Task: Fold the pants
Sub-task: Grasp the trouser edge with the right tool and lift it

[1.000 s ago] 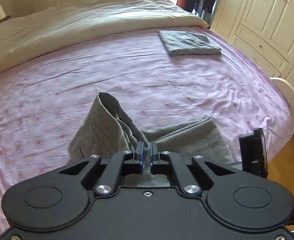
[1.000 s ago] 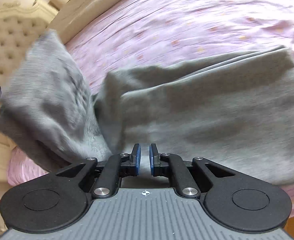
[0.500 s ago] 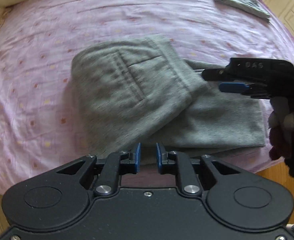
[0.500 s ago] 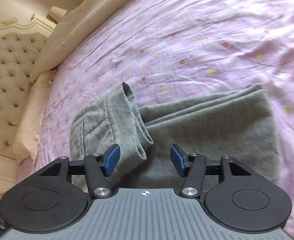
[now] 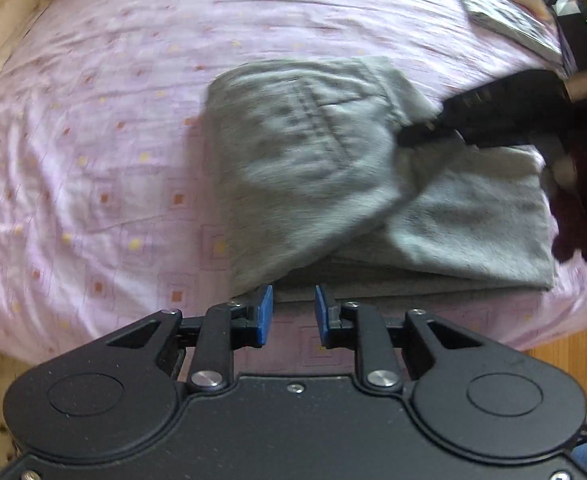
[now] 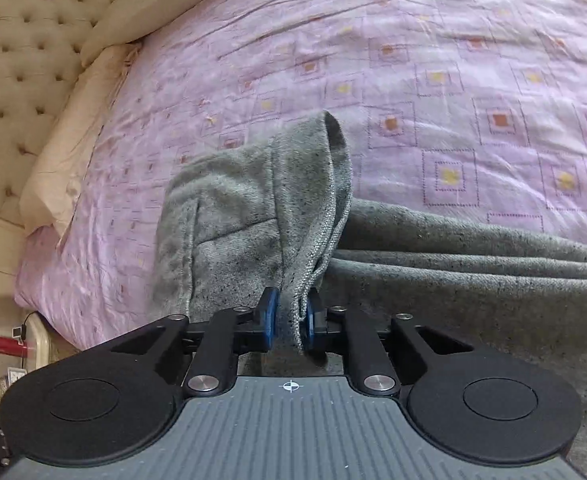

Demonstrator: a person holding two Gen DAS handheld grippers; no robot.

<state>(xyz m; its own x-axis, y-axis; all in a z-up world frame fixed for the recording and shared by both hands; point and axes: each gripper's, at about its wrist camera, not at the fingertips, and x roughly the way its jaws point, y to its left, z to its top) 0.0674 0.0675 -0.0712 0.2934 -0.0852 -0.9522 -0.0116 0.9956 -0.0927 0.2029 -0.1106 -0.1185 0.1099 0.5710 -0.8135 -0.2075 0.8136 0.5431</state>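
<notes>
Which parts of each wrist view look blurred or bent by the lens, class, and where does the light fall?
Left wrist view: the grey pants and right gripper are motion-smeared; the bed sheet bulges from fisheye distortion. Right wrist view: sharper, the pinched cloth weave crisp near the pads; soft daylight, the tufted headboard curves at the edge.

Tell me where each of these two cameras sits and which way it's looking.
Left wrist: sits on the left gripper, looking steeply down at the gray pants on the pink bedspread; the right gripper reaches in.
Right wrist: sits on the right gripper, whose jaws are closing on a pants edge, facing the tufted headboard.
Shared: pants, bedspread.
</notes>
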